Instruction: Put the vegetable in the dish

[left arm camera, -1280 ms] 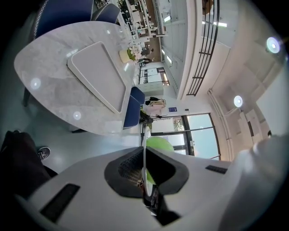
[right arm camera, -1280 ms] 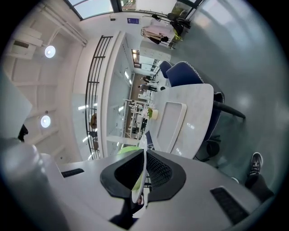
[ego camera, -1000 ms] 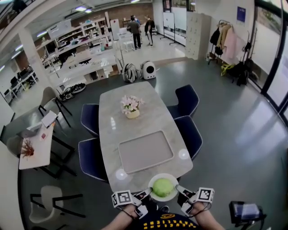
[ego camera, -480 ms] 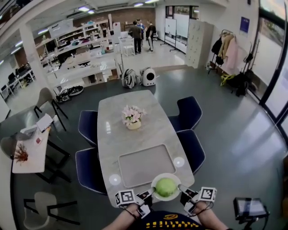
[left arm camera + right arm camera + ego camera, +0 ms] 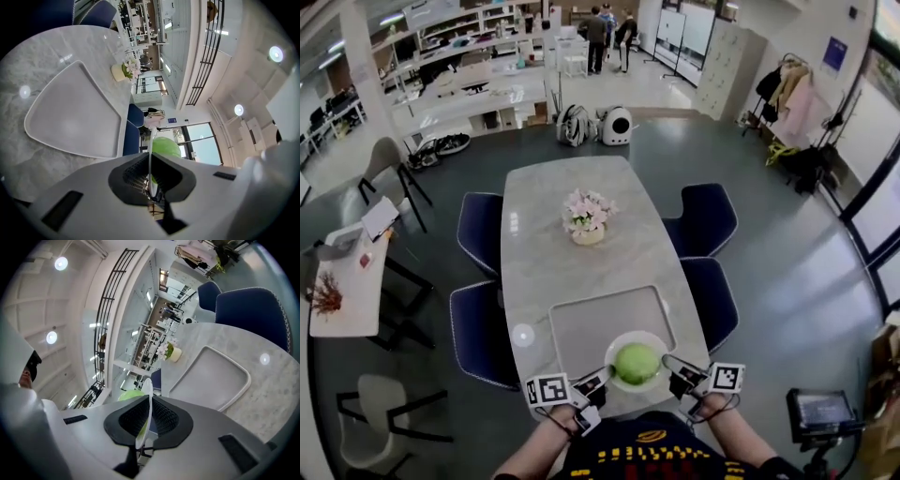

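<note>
At the near edge of the table (image 5: pixel 539 244), left claw (image 5: pixel 594 382) and right claw (image 5: pixel 677 371) each clamp the dish (image 5: pixel 616 344), 1 vegetable (image 5: pixel 637 362) inside.

Table (image 5: pixel 534 234): in front of you, with its long side going away from you.
Tray (image 5: pixel 600 323): on the near half of the table.
Dish (image 5: pixel 613 374): at the near edge of the table, over the near right corner of the tray.
Vegetable (image 5: pixel 637 362): in the dish.
Left gripper (image 5: pixel 592 384): at the dish's left rim, with the rim between its jaws.
Right gripper (image 5: pixel 680 373): at the dish's right rim, also with the rim between its jaws.
Flowers (image 5: pixel 588 216): on the table behind the tray, near the middle.
Disc (image 5: pixel 522 335): on the table, just left of the tray.
Chairs (image 5: pixel 478 230): two on the left of the table, two on the right.
</note>
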`<act>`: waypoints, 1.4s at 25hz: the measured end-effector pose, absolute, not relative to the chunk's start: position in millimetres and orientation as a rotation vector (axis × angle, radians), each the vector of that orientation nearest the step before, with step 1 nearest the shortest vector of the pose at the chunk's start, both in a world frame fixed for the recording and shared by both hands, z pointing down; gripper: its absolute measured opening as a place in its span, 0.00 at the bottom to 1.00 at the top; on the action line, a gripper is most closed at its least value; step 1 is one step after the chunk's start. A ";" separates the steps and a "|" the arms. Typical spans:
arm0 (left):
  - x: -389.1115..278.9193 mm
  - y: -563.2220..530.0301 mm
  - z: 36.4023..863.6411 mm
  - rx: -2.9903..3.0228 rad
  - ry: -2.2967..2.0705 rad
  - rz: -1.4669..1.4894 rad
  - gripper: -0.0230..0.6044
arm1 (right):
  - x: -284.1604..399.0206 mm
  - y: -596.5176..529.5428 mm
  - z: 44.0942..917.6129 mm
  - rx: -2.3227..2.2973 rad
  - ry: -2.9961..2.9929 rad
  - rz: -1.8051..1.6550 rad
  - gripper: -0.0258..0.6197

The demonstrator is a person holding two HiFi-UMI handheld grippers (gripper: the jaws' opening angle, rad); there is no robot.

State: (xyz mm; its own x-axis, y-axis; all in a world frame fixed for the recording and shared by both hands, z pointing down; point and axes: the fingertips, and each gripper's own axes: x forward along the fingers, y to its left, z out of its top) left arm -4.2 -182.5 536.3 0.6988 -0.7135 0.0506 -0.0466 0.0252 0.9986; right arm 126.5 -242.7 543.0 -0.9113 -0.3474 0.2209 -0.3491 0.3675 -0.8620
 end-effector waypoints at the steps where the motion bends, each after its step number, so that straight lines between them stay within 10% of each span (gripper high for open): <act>1: -14.4 -185.0 541.6 1.481 -0.693 -0.559 0.06 | 117.2 -249.8 545.1 0.625 -2.613 1.578 0.07; 35: -54.1 -263.1 637.4 1.405 -0.854 -0.430 0.06 | 53.8 -340.9 635.9 0.270 -2.451 1.782 0.07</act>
